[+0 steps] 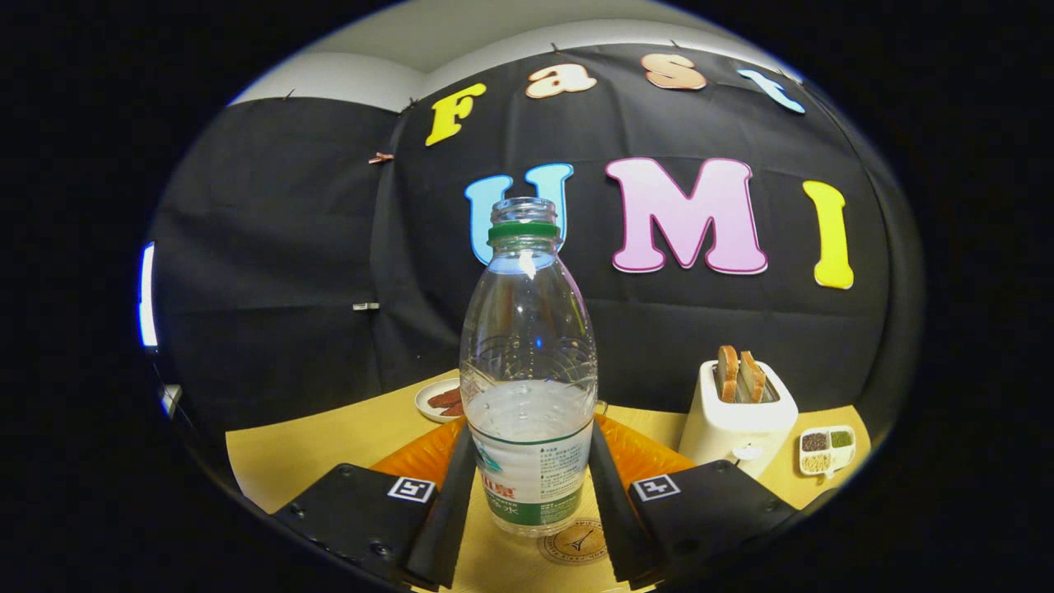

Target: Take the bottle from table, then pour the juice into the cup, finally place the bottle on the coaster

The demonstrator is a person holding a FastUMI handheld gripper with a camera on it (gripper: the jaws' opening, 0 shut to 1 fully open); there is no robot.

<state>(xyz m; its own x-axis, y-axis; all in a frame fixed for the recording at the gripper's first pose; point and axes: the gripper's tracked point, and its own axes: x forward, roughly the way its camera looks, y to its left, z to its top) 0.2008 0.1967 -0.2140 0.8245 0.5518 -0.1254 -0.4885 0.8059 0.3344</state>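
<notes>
- The gripper (528, 486) has both fingers pressed on the uncapped, part-full water bottle (528, 387).
- It hangs just above the coaster (576, 543).
- Last step, I'd say: lower straight, then release.

I see a clear, glossy plastic bottle (528, 362) with a smooth paper-like label, a matt yellow wood-look table (321, 445), a smooth white plastic-looking toaster (735, 424), and a matt round brown coaster (575, 542).
</notes>
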